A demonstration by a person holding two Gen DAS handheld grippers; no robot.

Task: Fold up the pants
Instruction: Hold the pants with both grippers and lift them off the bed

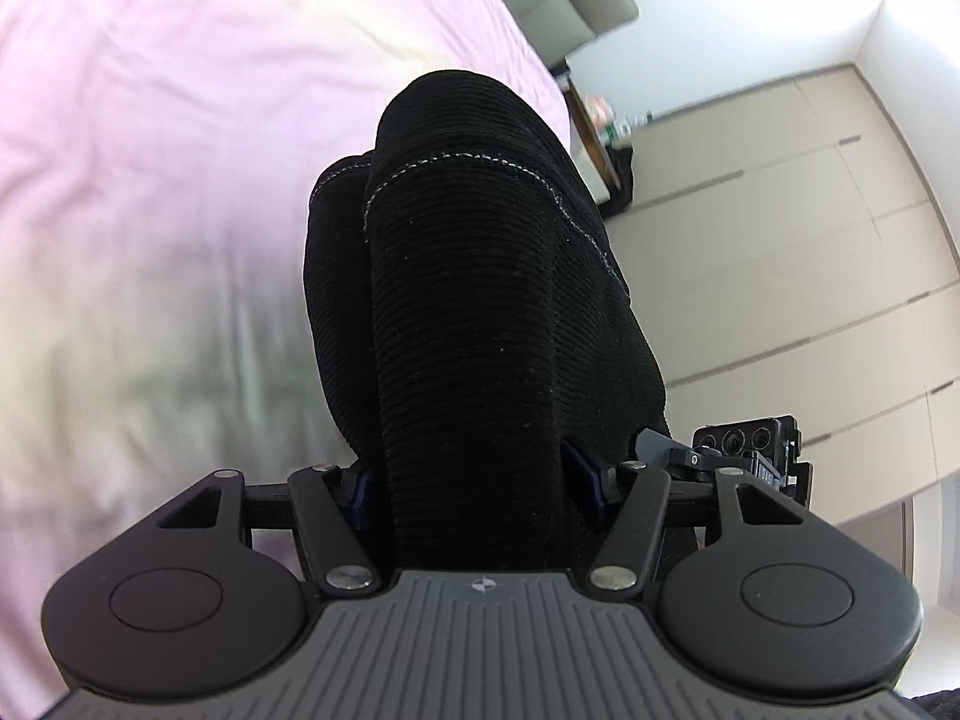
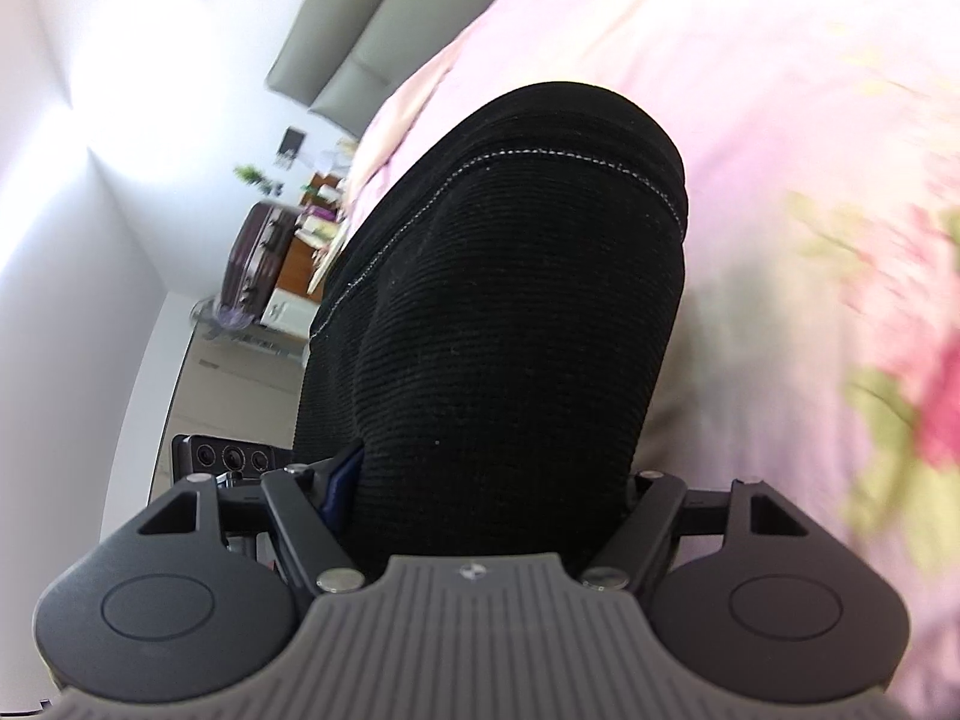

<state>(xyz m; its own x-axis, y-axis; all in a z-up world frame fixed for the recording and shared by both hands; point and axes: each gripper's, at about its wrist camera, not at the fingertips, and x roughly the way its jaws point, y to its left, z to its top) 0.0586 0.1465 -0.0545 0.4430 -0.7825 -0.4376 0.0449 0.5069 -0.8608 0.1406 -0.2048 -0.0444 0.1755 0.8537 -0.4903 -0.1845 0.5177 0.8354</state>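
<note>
Pants [image 1: 480, 312]: black ribbed fabric with a pale stitched seam, bunched and lifted above the bed [image 1: 150, 180], which carries a pink sheet. Left gripper [image 1: 474, 480]: jaws closed on a thick fold of the pants. Right gripper [image 2: 486, 480]: jaws likewise clamped on the fabric. A purple suitcase [image 2: 255, 258] stands on the floor beside the bed.

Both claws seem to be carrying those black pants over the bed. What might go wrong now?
The left gripper and right gripper each pinch a thick bunch of the black pants, so layers could slip out or land uneven. Blur on the pink bedsheet suggests fast motion, which may spoil the fold.
</note>
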